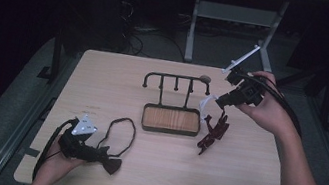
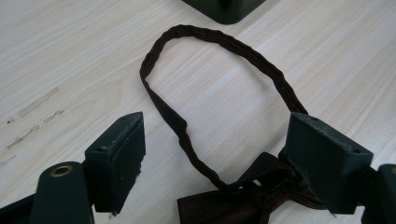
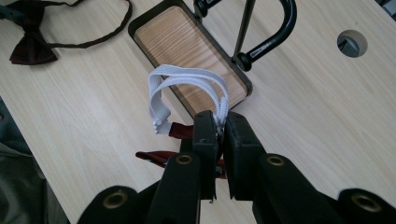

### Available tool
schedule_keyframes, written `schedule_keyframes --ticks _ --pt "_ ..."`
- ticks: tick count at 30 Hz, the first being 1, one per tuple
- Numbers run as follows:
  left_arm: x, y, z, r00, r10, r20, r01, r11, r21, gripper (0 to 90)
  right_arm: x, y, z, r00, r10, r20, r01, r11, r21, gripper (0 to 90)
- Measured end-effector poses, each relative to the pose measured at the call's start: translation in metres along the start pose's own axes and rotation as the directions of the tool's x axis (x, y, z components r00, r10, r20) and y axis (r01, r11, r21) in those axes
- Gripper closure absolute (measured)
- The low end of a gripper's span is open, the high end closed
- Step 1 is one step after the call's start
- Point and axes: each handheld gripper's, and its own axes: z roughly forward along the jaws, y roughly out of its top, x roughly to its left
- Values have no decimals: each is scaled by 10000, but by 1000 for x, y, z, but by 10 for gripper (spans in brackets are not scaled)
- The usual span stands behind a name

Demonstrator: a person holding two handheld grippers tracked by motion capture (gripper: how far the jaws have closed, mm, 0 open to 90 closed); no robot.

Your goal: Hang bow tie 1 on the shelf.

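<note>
A dark brown bow tie lies near the table's front left, its thin strap loop spread out on the wood. My left gripper rests beside it, open. In the left gripper view the bow tie lies low between the parted jaws of my left gripper, close to the right one. My right gripper is raised at the right of the rack. It is shut on the white strap of a red bow tie, which hangs down to the table.
A black hook rack rises from a dark tray with a wooden floor at the table's middle. A round cable hole sits behind it. Beyond the table's far edge stand metal frame legs on a dark floor.
</note>
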Motion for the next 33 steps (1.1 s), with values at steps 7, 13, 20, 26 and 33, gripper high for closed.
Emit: schedule_keyframes --ticks 7,13,20,26,33 --pt "1 0 0 10000 -41 8 41 10000 35 208 0 8 -6 9999 -56 126 57 9999 -109 836" --pt "0 0 0 10000 2 12 -2 10000 20 208 0 14 -7 9997 -72 229 74 9999 -102 836" --pt "0 -1 1 10000 25 48 -26 10000 64 208 -8 22 -4 9993 154 350 -155 9999 12 836" --pt "0 -1 0 10000 9 51 -9 10000 15 208 -20 27 2 9981 498 357 -503 9986 138 836" --pt "-2 0 0 9999 -48 108 47 10000 74 208 -29 33 12 9955 851 411 -864 9958 305 836"
